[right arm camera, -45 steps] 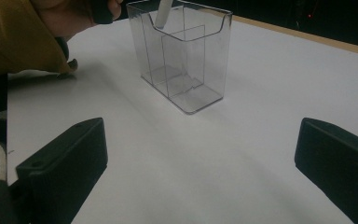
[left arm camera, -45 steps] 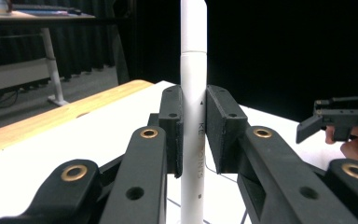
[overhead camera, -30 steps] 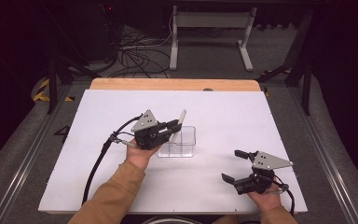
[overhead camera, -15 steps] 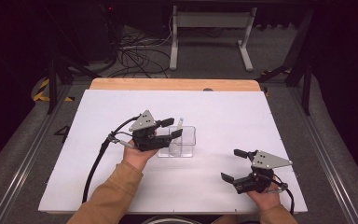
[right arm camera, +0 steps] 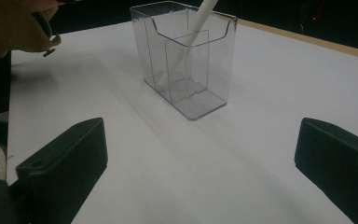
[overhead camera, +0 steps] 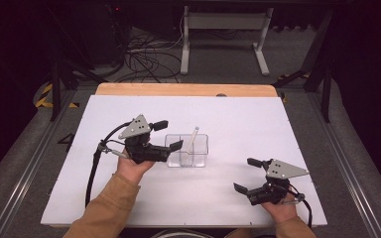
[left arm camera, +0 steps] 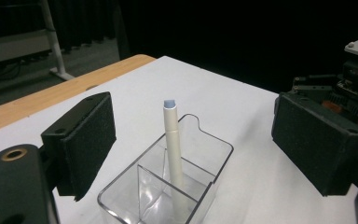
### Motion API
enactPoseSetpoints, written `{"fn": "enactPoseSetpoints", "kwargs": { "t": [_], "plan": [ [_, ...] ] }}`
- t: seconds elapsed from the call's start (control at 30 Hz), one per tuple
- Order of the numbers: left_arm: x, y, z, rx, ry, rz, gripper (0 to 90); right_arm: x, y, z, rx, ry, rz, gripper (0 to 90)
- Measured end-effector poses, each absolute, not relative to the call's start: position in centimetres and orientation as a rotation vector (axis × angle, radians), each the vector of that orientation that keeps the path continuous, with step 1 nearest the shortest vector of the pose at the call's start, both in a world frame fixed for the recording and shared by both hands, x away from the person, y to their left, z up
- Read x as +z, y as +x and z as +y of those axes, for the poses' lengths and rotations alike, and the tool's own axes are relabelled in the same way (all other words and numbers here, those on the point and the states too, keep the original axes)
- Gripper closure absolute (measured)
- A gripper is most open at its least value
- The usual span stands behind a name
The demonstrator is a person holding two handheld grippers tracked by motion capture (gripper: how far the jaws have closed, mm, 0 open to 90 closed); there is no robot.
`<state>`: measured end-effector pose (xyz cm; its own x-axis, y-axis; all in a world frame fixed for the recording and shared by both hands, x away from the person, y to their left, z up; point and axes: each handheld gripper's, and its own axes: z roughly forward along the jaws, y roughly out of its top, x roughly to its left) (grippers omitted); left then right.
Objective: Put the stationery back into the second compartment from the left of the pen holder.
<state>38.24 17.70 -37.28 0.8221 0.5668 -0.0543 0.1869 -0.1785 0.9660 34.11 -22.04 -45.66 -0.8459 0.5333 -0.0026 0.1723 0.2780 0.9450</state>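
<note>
A clear plastic container [overhead camera: 198,157] with an inner divider stands mid-table. A white pen [overhead camera: 193,138] leans inside it, its top sticking out above the rim. My left gripper [overhead camera: 168,135] hovers just left of the container. Its jaws have just been opening and now stand wide with nothing pressed between them. In the left gripper view the pen [left arm camera: 173,154] rises from the container [left arm camera: 121,198] ahead of the open left gripper [left arm camera: 200,135], untouched. My right gripper [overhead camera: 246,175] rests open near the front right. In the right gripper view, the open right gripper [right arm camera: 200,154] faces the container [right arm camera: 214,70] and pen [right arm camera: 203,16].
The white table top [overhead camera: 238,119] ends in a wooden strip [overhead camera: 183,89] at the back. A black cable [overhead camera: 93,171] trails from the left gripper toward the front edge. Beyond the table are floor cables [overhead camera: 144,59] and a metal stand [overhead camera: 223,22]. The left hand [right arm camera: 9,23] shows at top left of the right gripper view.
The left gripper, shut on the pen over the container, has opened and let it go. The pen now leans in the container. The left hand drew back left and up. The right gripper stayed put.
</note>
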Motion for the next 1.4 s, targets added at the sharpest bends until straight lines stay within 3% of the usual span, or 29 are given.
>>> {"fn": "enactPoseSetpoints", "kwargs": {
  "t": [0.63, 0.9, 1.4],
  "plan": [
    [-36.5, 35.3, 21.2, 0.387, 1.778, 0.554, 5.7, -45.4, 33.9, -22.2, 1.625, 0.638, 2.217, 2.9],
    [-37.8, 34.4, 23.6, 0.439, 1.842, 0.617, 2.0, -45.3, 33.7, -22.3, 1.613, 0.636, 2.213, 2.8],
    [-41.0, 33.4, 27.1, 0.396, 1.841, 0.699, 1.5, -45.3, 33.6, -22.2, 1.595, 0.629, 2.217, 2.6]
  ]
}}
